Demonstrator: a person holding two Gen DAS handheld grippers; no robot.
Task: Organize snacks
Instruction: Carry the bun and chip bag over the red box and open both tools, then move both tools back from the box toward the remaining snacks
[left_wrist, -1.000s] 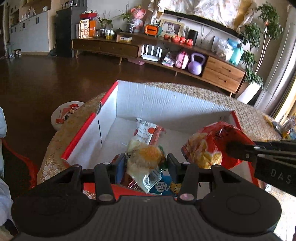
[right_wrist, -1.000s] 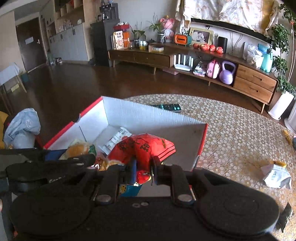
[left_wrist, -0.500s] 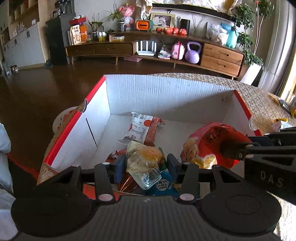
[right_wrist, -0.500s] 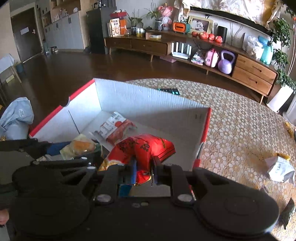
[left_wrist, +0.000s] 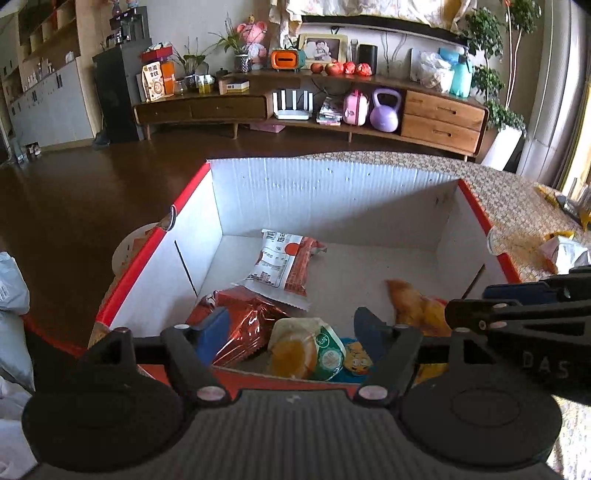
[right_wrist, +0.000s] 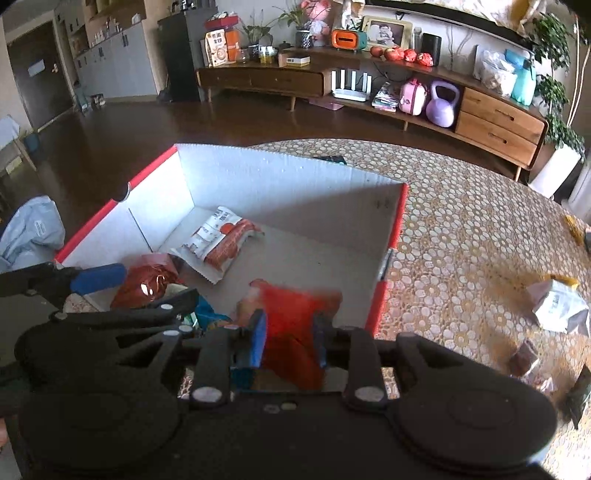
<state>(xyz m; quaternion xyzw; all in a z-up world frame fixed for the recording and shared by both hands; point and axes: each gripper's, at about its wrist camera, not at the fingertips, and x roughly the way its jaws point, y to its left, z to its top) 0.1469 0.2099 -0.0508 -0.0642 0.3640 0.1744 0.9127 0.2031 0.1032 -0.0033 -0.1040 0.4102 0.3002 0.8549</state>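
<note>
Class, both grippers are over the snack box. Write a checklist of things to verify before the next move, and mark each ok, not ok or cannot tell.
1. Left gripper open and free of snacks: ok; jaws wide, pastry packet lies below them in the box.
2. Right gripper released the red bag: ok; fingers apart, bag blurred.
3. Red bag settled on the box floor: cannot tell.
4. Box upright with room left: ok; far floor bare.
5. Snacks left outside: not ok; a white packet lies on the table.
6. Grippers clear of each other: cannot tell; close together.
</note>
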